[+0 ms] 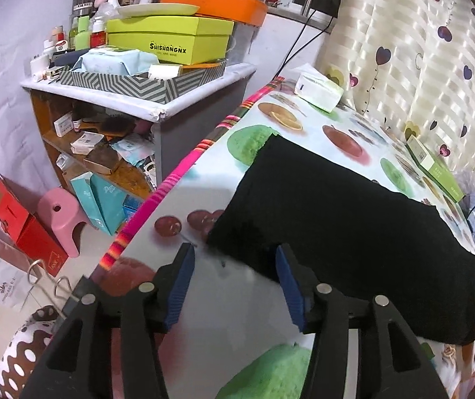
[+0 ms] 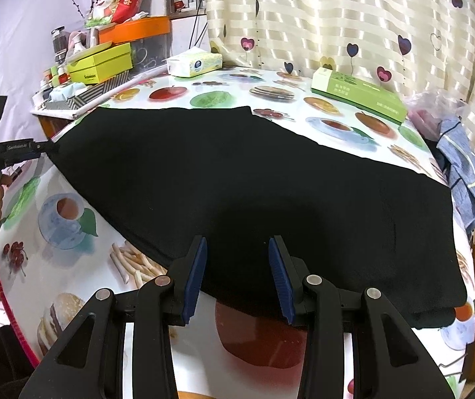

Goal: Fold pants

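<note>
The surface [image 2: 71, 266], under its fruit-printed cloth, carried the black pants [image 2: 254, 183] spread flat across its middle, running from the far left corner to the near right edge. The left gripper [image 1: 234, 252] stood released at the pants' left end with nothing between its pads, and the right gripper [image 2: 237, 244] hovered unclenched over the near hem, gripping nothing. A fold looked just laid, so the next move likely called for pinching an end.

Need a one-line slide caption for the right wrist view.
Right gripper open above the near edge of black pants spread on a fruit-print table.
</note>
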Motion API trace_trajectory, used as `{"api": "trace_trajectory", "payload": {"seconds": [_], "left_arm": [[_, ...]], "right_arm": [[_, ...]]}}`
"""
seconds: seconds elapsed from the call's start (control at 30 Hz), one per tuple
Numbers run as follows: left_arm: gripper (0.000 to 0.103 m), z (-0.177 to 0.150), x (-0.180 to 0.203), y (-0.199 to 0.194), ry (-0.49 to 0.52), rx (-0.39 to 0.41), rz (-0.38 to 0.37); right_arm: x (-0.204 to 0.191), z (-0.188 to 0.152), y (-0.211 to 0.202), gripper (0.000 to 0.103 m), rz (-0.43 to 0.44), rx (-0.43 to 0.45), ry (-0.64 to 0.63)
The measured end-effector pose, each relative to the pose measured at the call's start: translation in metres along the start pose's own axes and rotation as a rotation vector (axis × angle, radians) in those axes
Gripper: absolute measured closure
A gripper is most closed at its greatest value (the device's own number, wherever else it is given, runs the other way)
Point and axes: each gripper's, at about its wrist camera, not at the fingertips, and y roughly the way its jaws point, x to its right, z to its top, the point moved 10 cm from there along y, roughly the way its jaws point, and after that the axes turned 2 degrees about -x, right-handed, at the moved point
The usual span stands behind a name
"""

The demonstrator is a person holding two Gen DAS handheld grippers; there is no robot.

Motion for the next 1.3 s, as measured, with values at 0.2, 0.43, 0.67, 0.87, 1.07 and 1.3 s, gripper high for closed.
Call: {"api": "trace_trajectory", "payload": {"seconds": [0.2,0.43,0.67,0.87,1.07,1.3], "left_arm": [[0.043,0.003,0.011,0.009,0.075,-0.026,0.108],[0.046,0.002,0.005,0.003,-0.114,-0.086,-0.071],[0.040,-0.004,0.017,0.000,-0.088,-0.025,-0.065],[0.035,-0.002,0.031,0.013,0.054,-0.022,0.098],[0.049,0.001,0.038,0.017,0.073,-0.032,0.154],[0.090,0.004,0.036,0.015,0.001,-0.033,0.061]], "right_arm": [[-0.004,0.001,0.000,0.063,0.013,0.008,-0.008],[0.000,-0.001,-0.002,0.063,0.020,0.015,-0.001],[0.002,-0.001,0.002,0.063,0.029,0.013,0.003],[0.001,-0.002,0.002,0.063,0.034,0.020,0.003],[0.003,-0.002,-0.001,0.063,0.036,0.026,0.011],[0.007,-0.003,-0.003,0.063,0.032,0.031,0.020]]}}
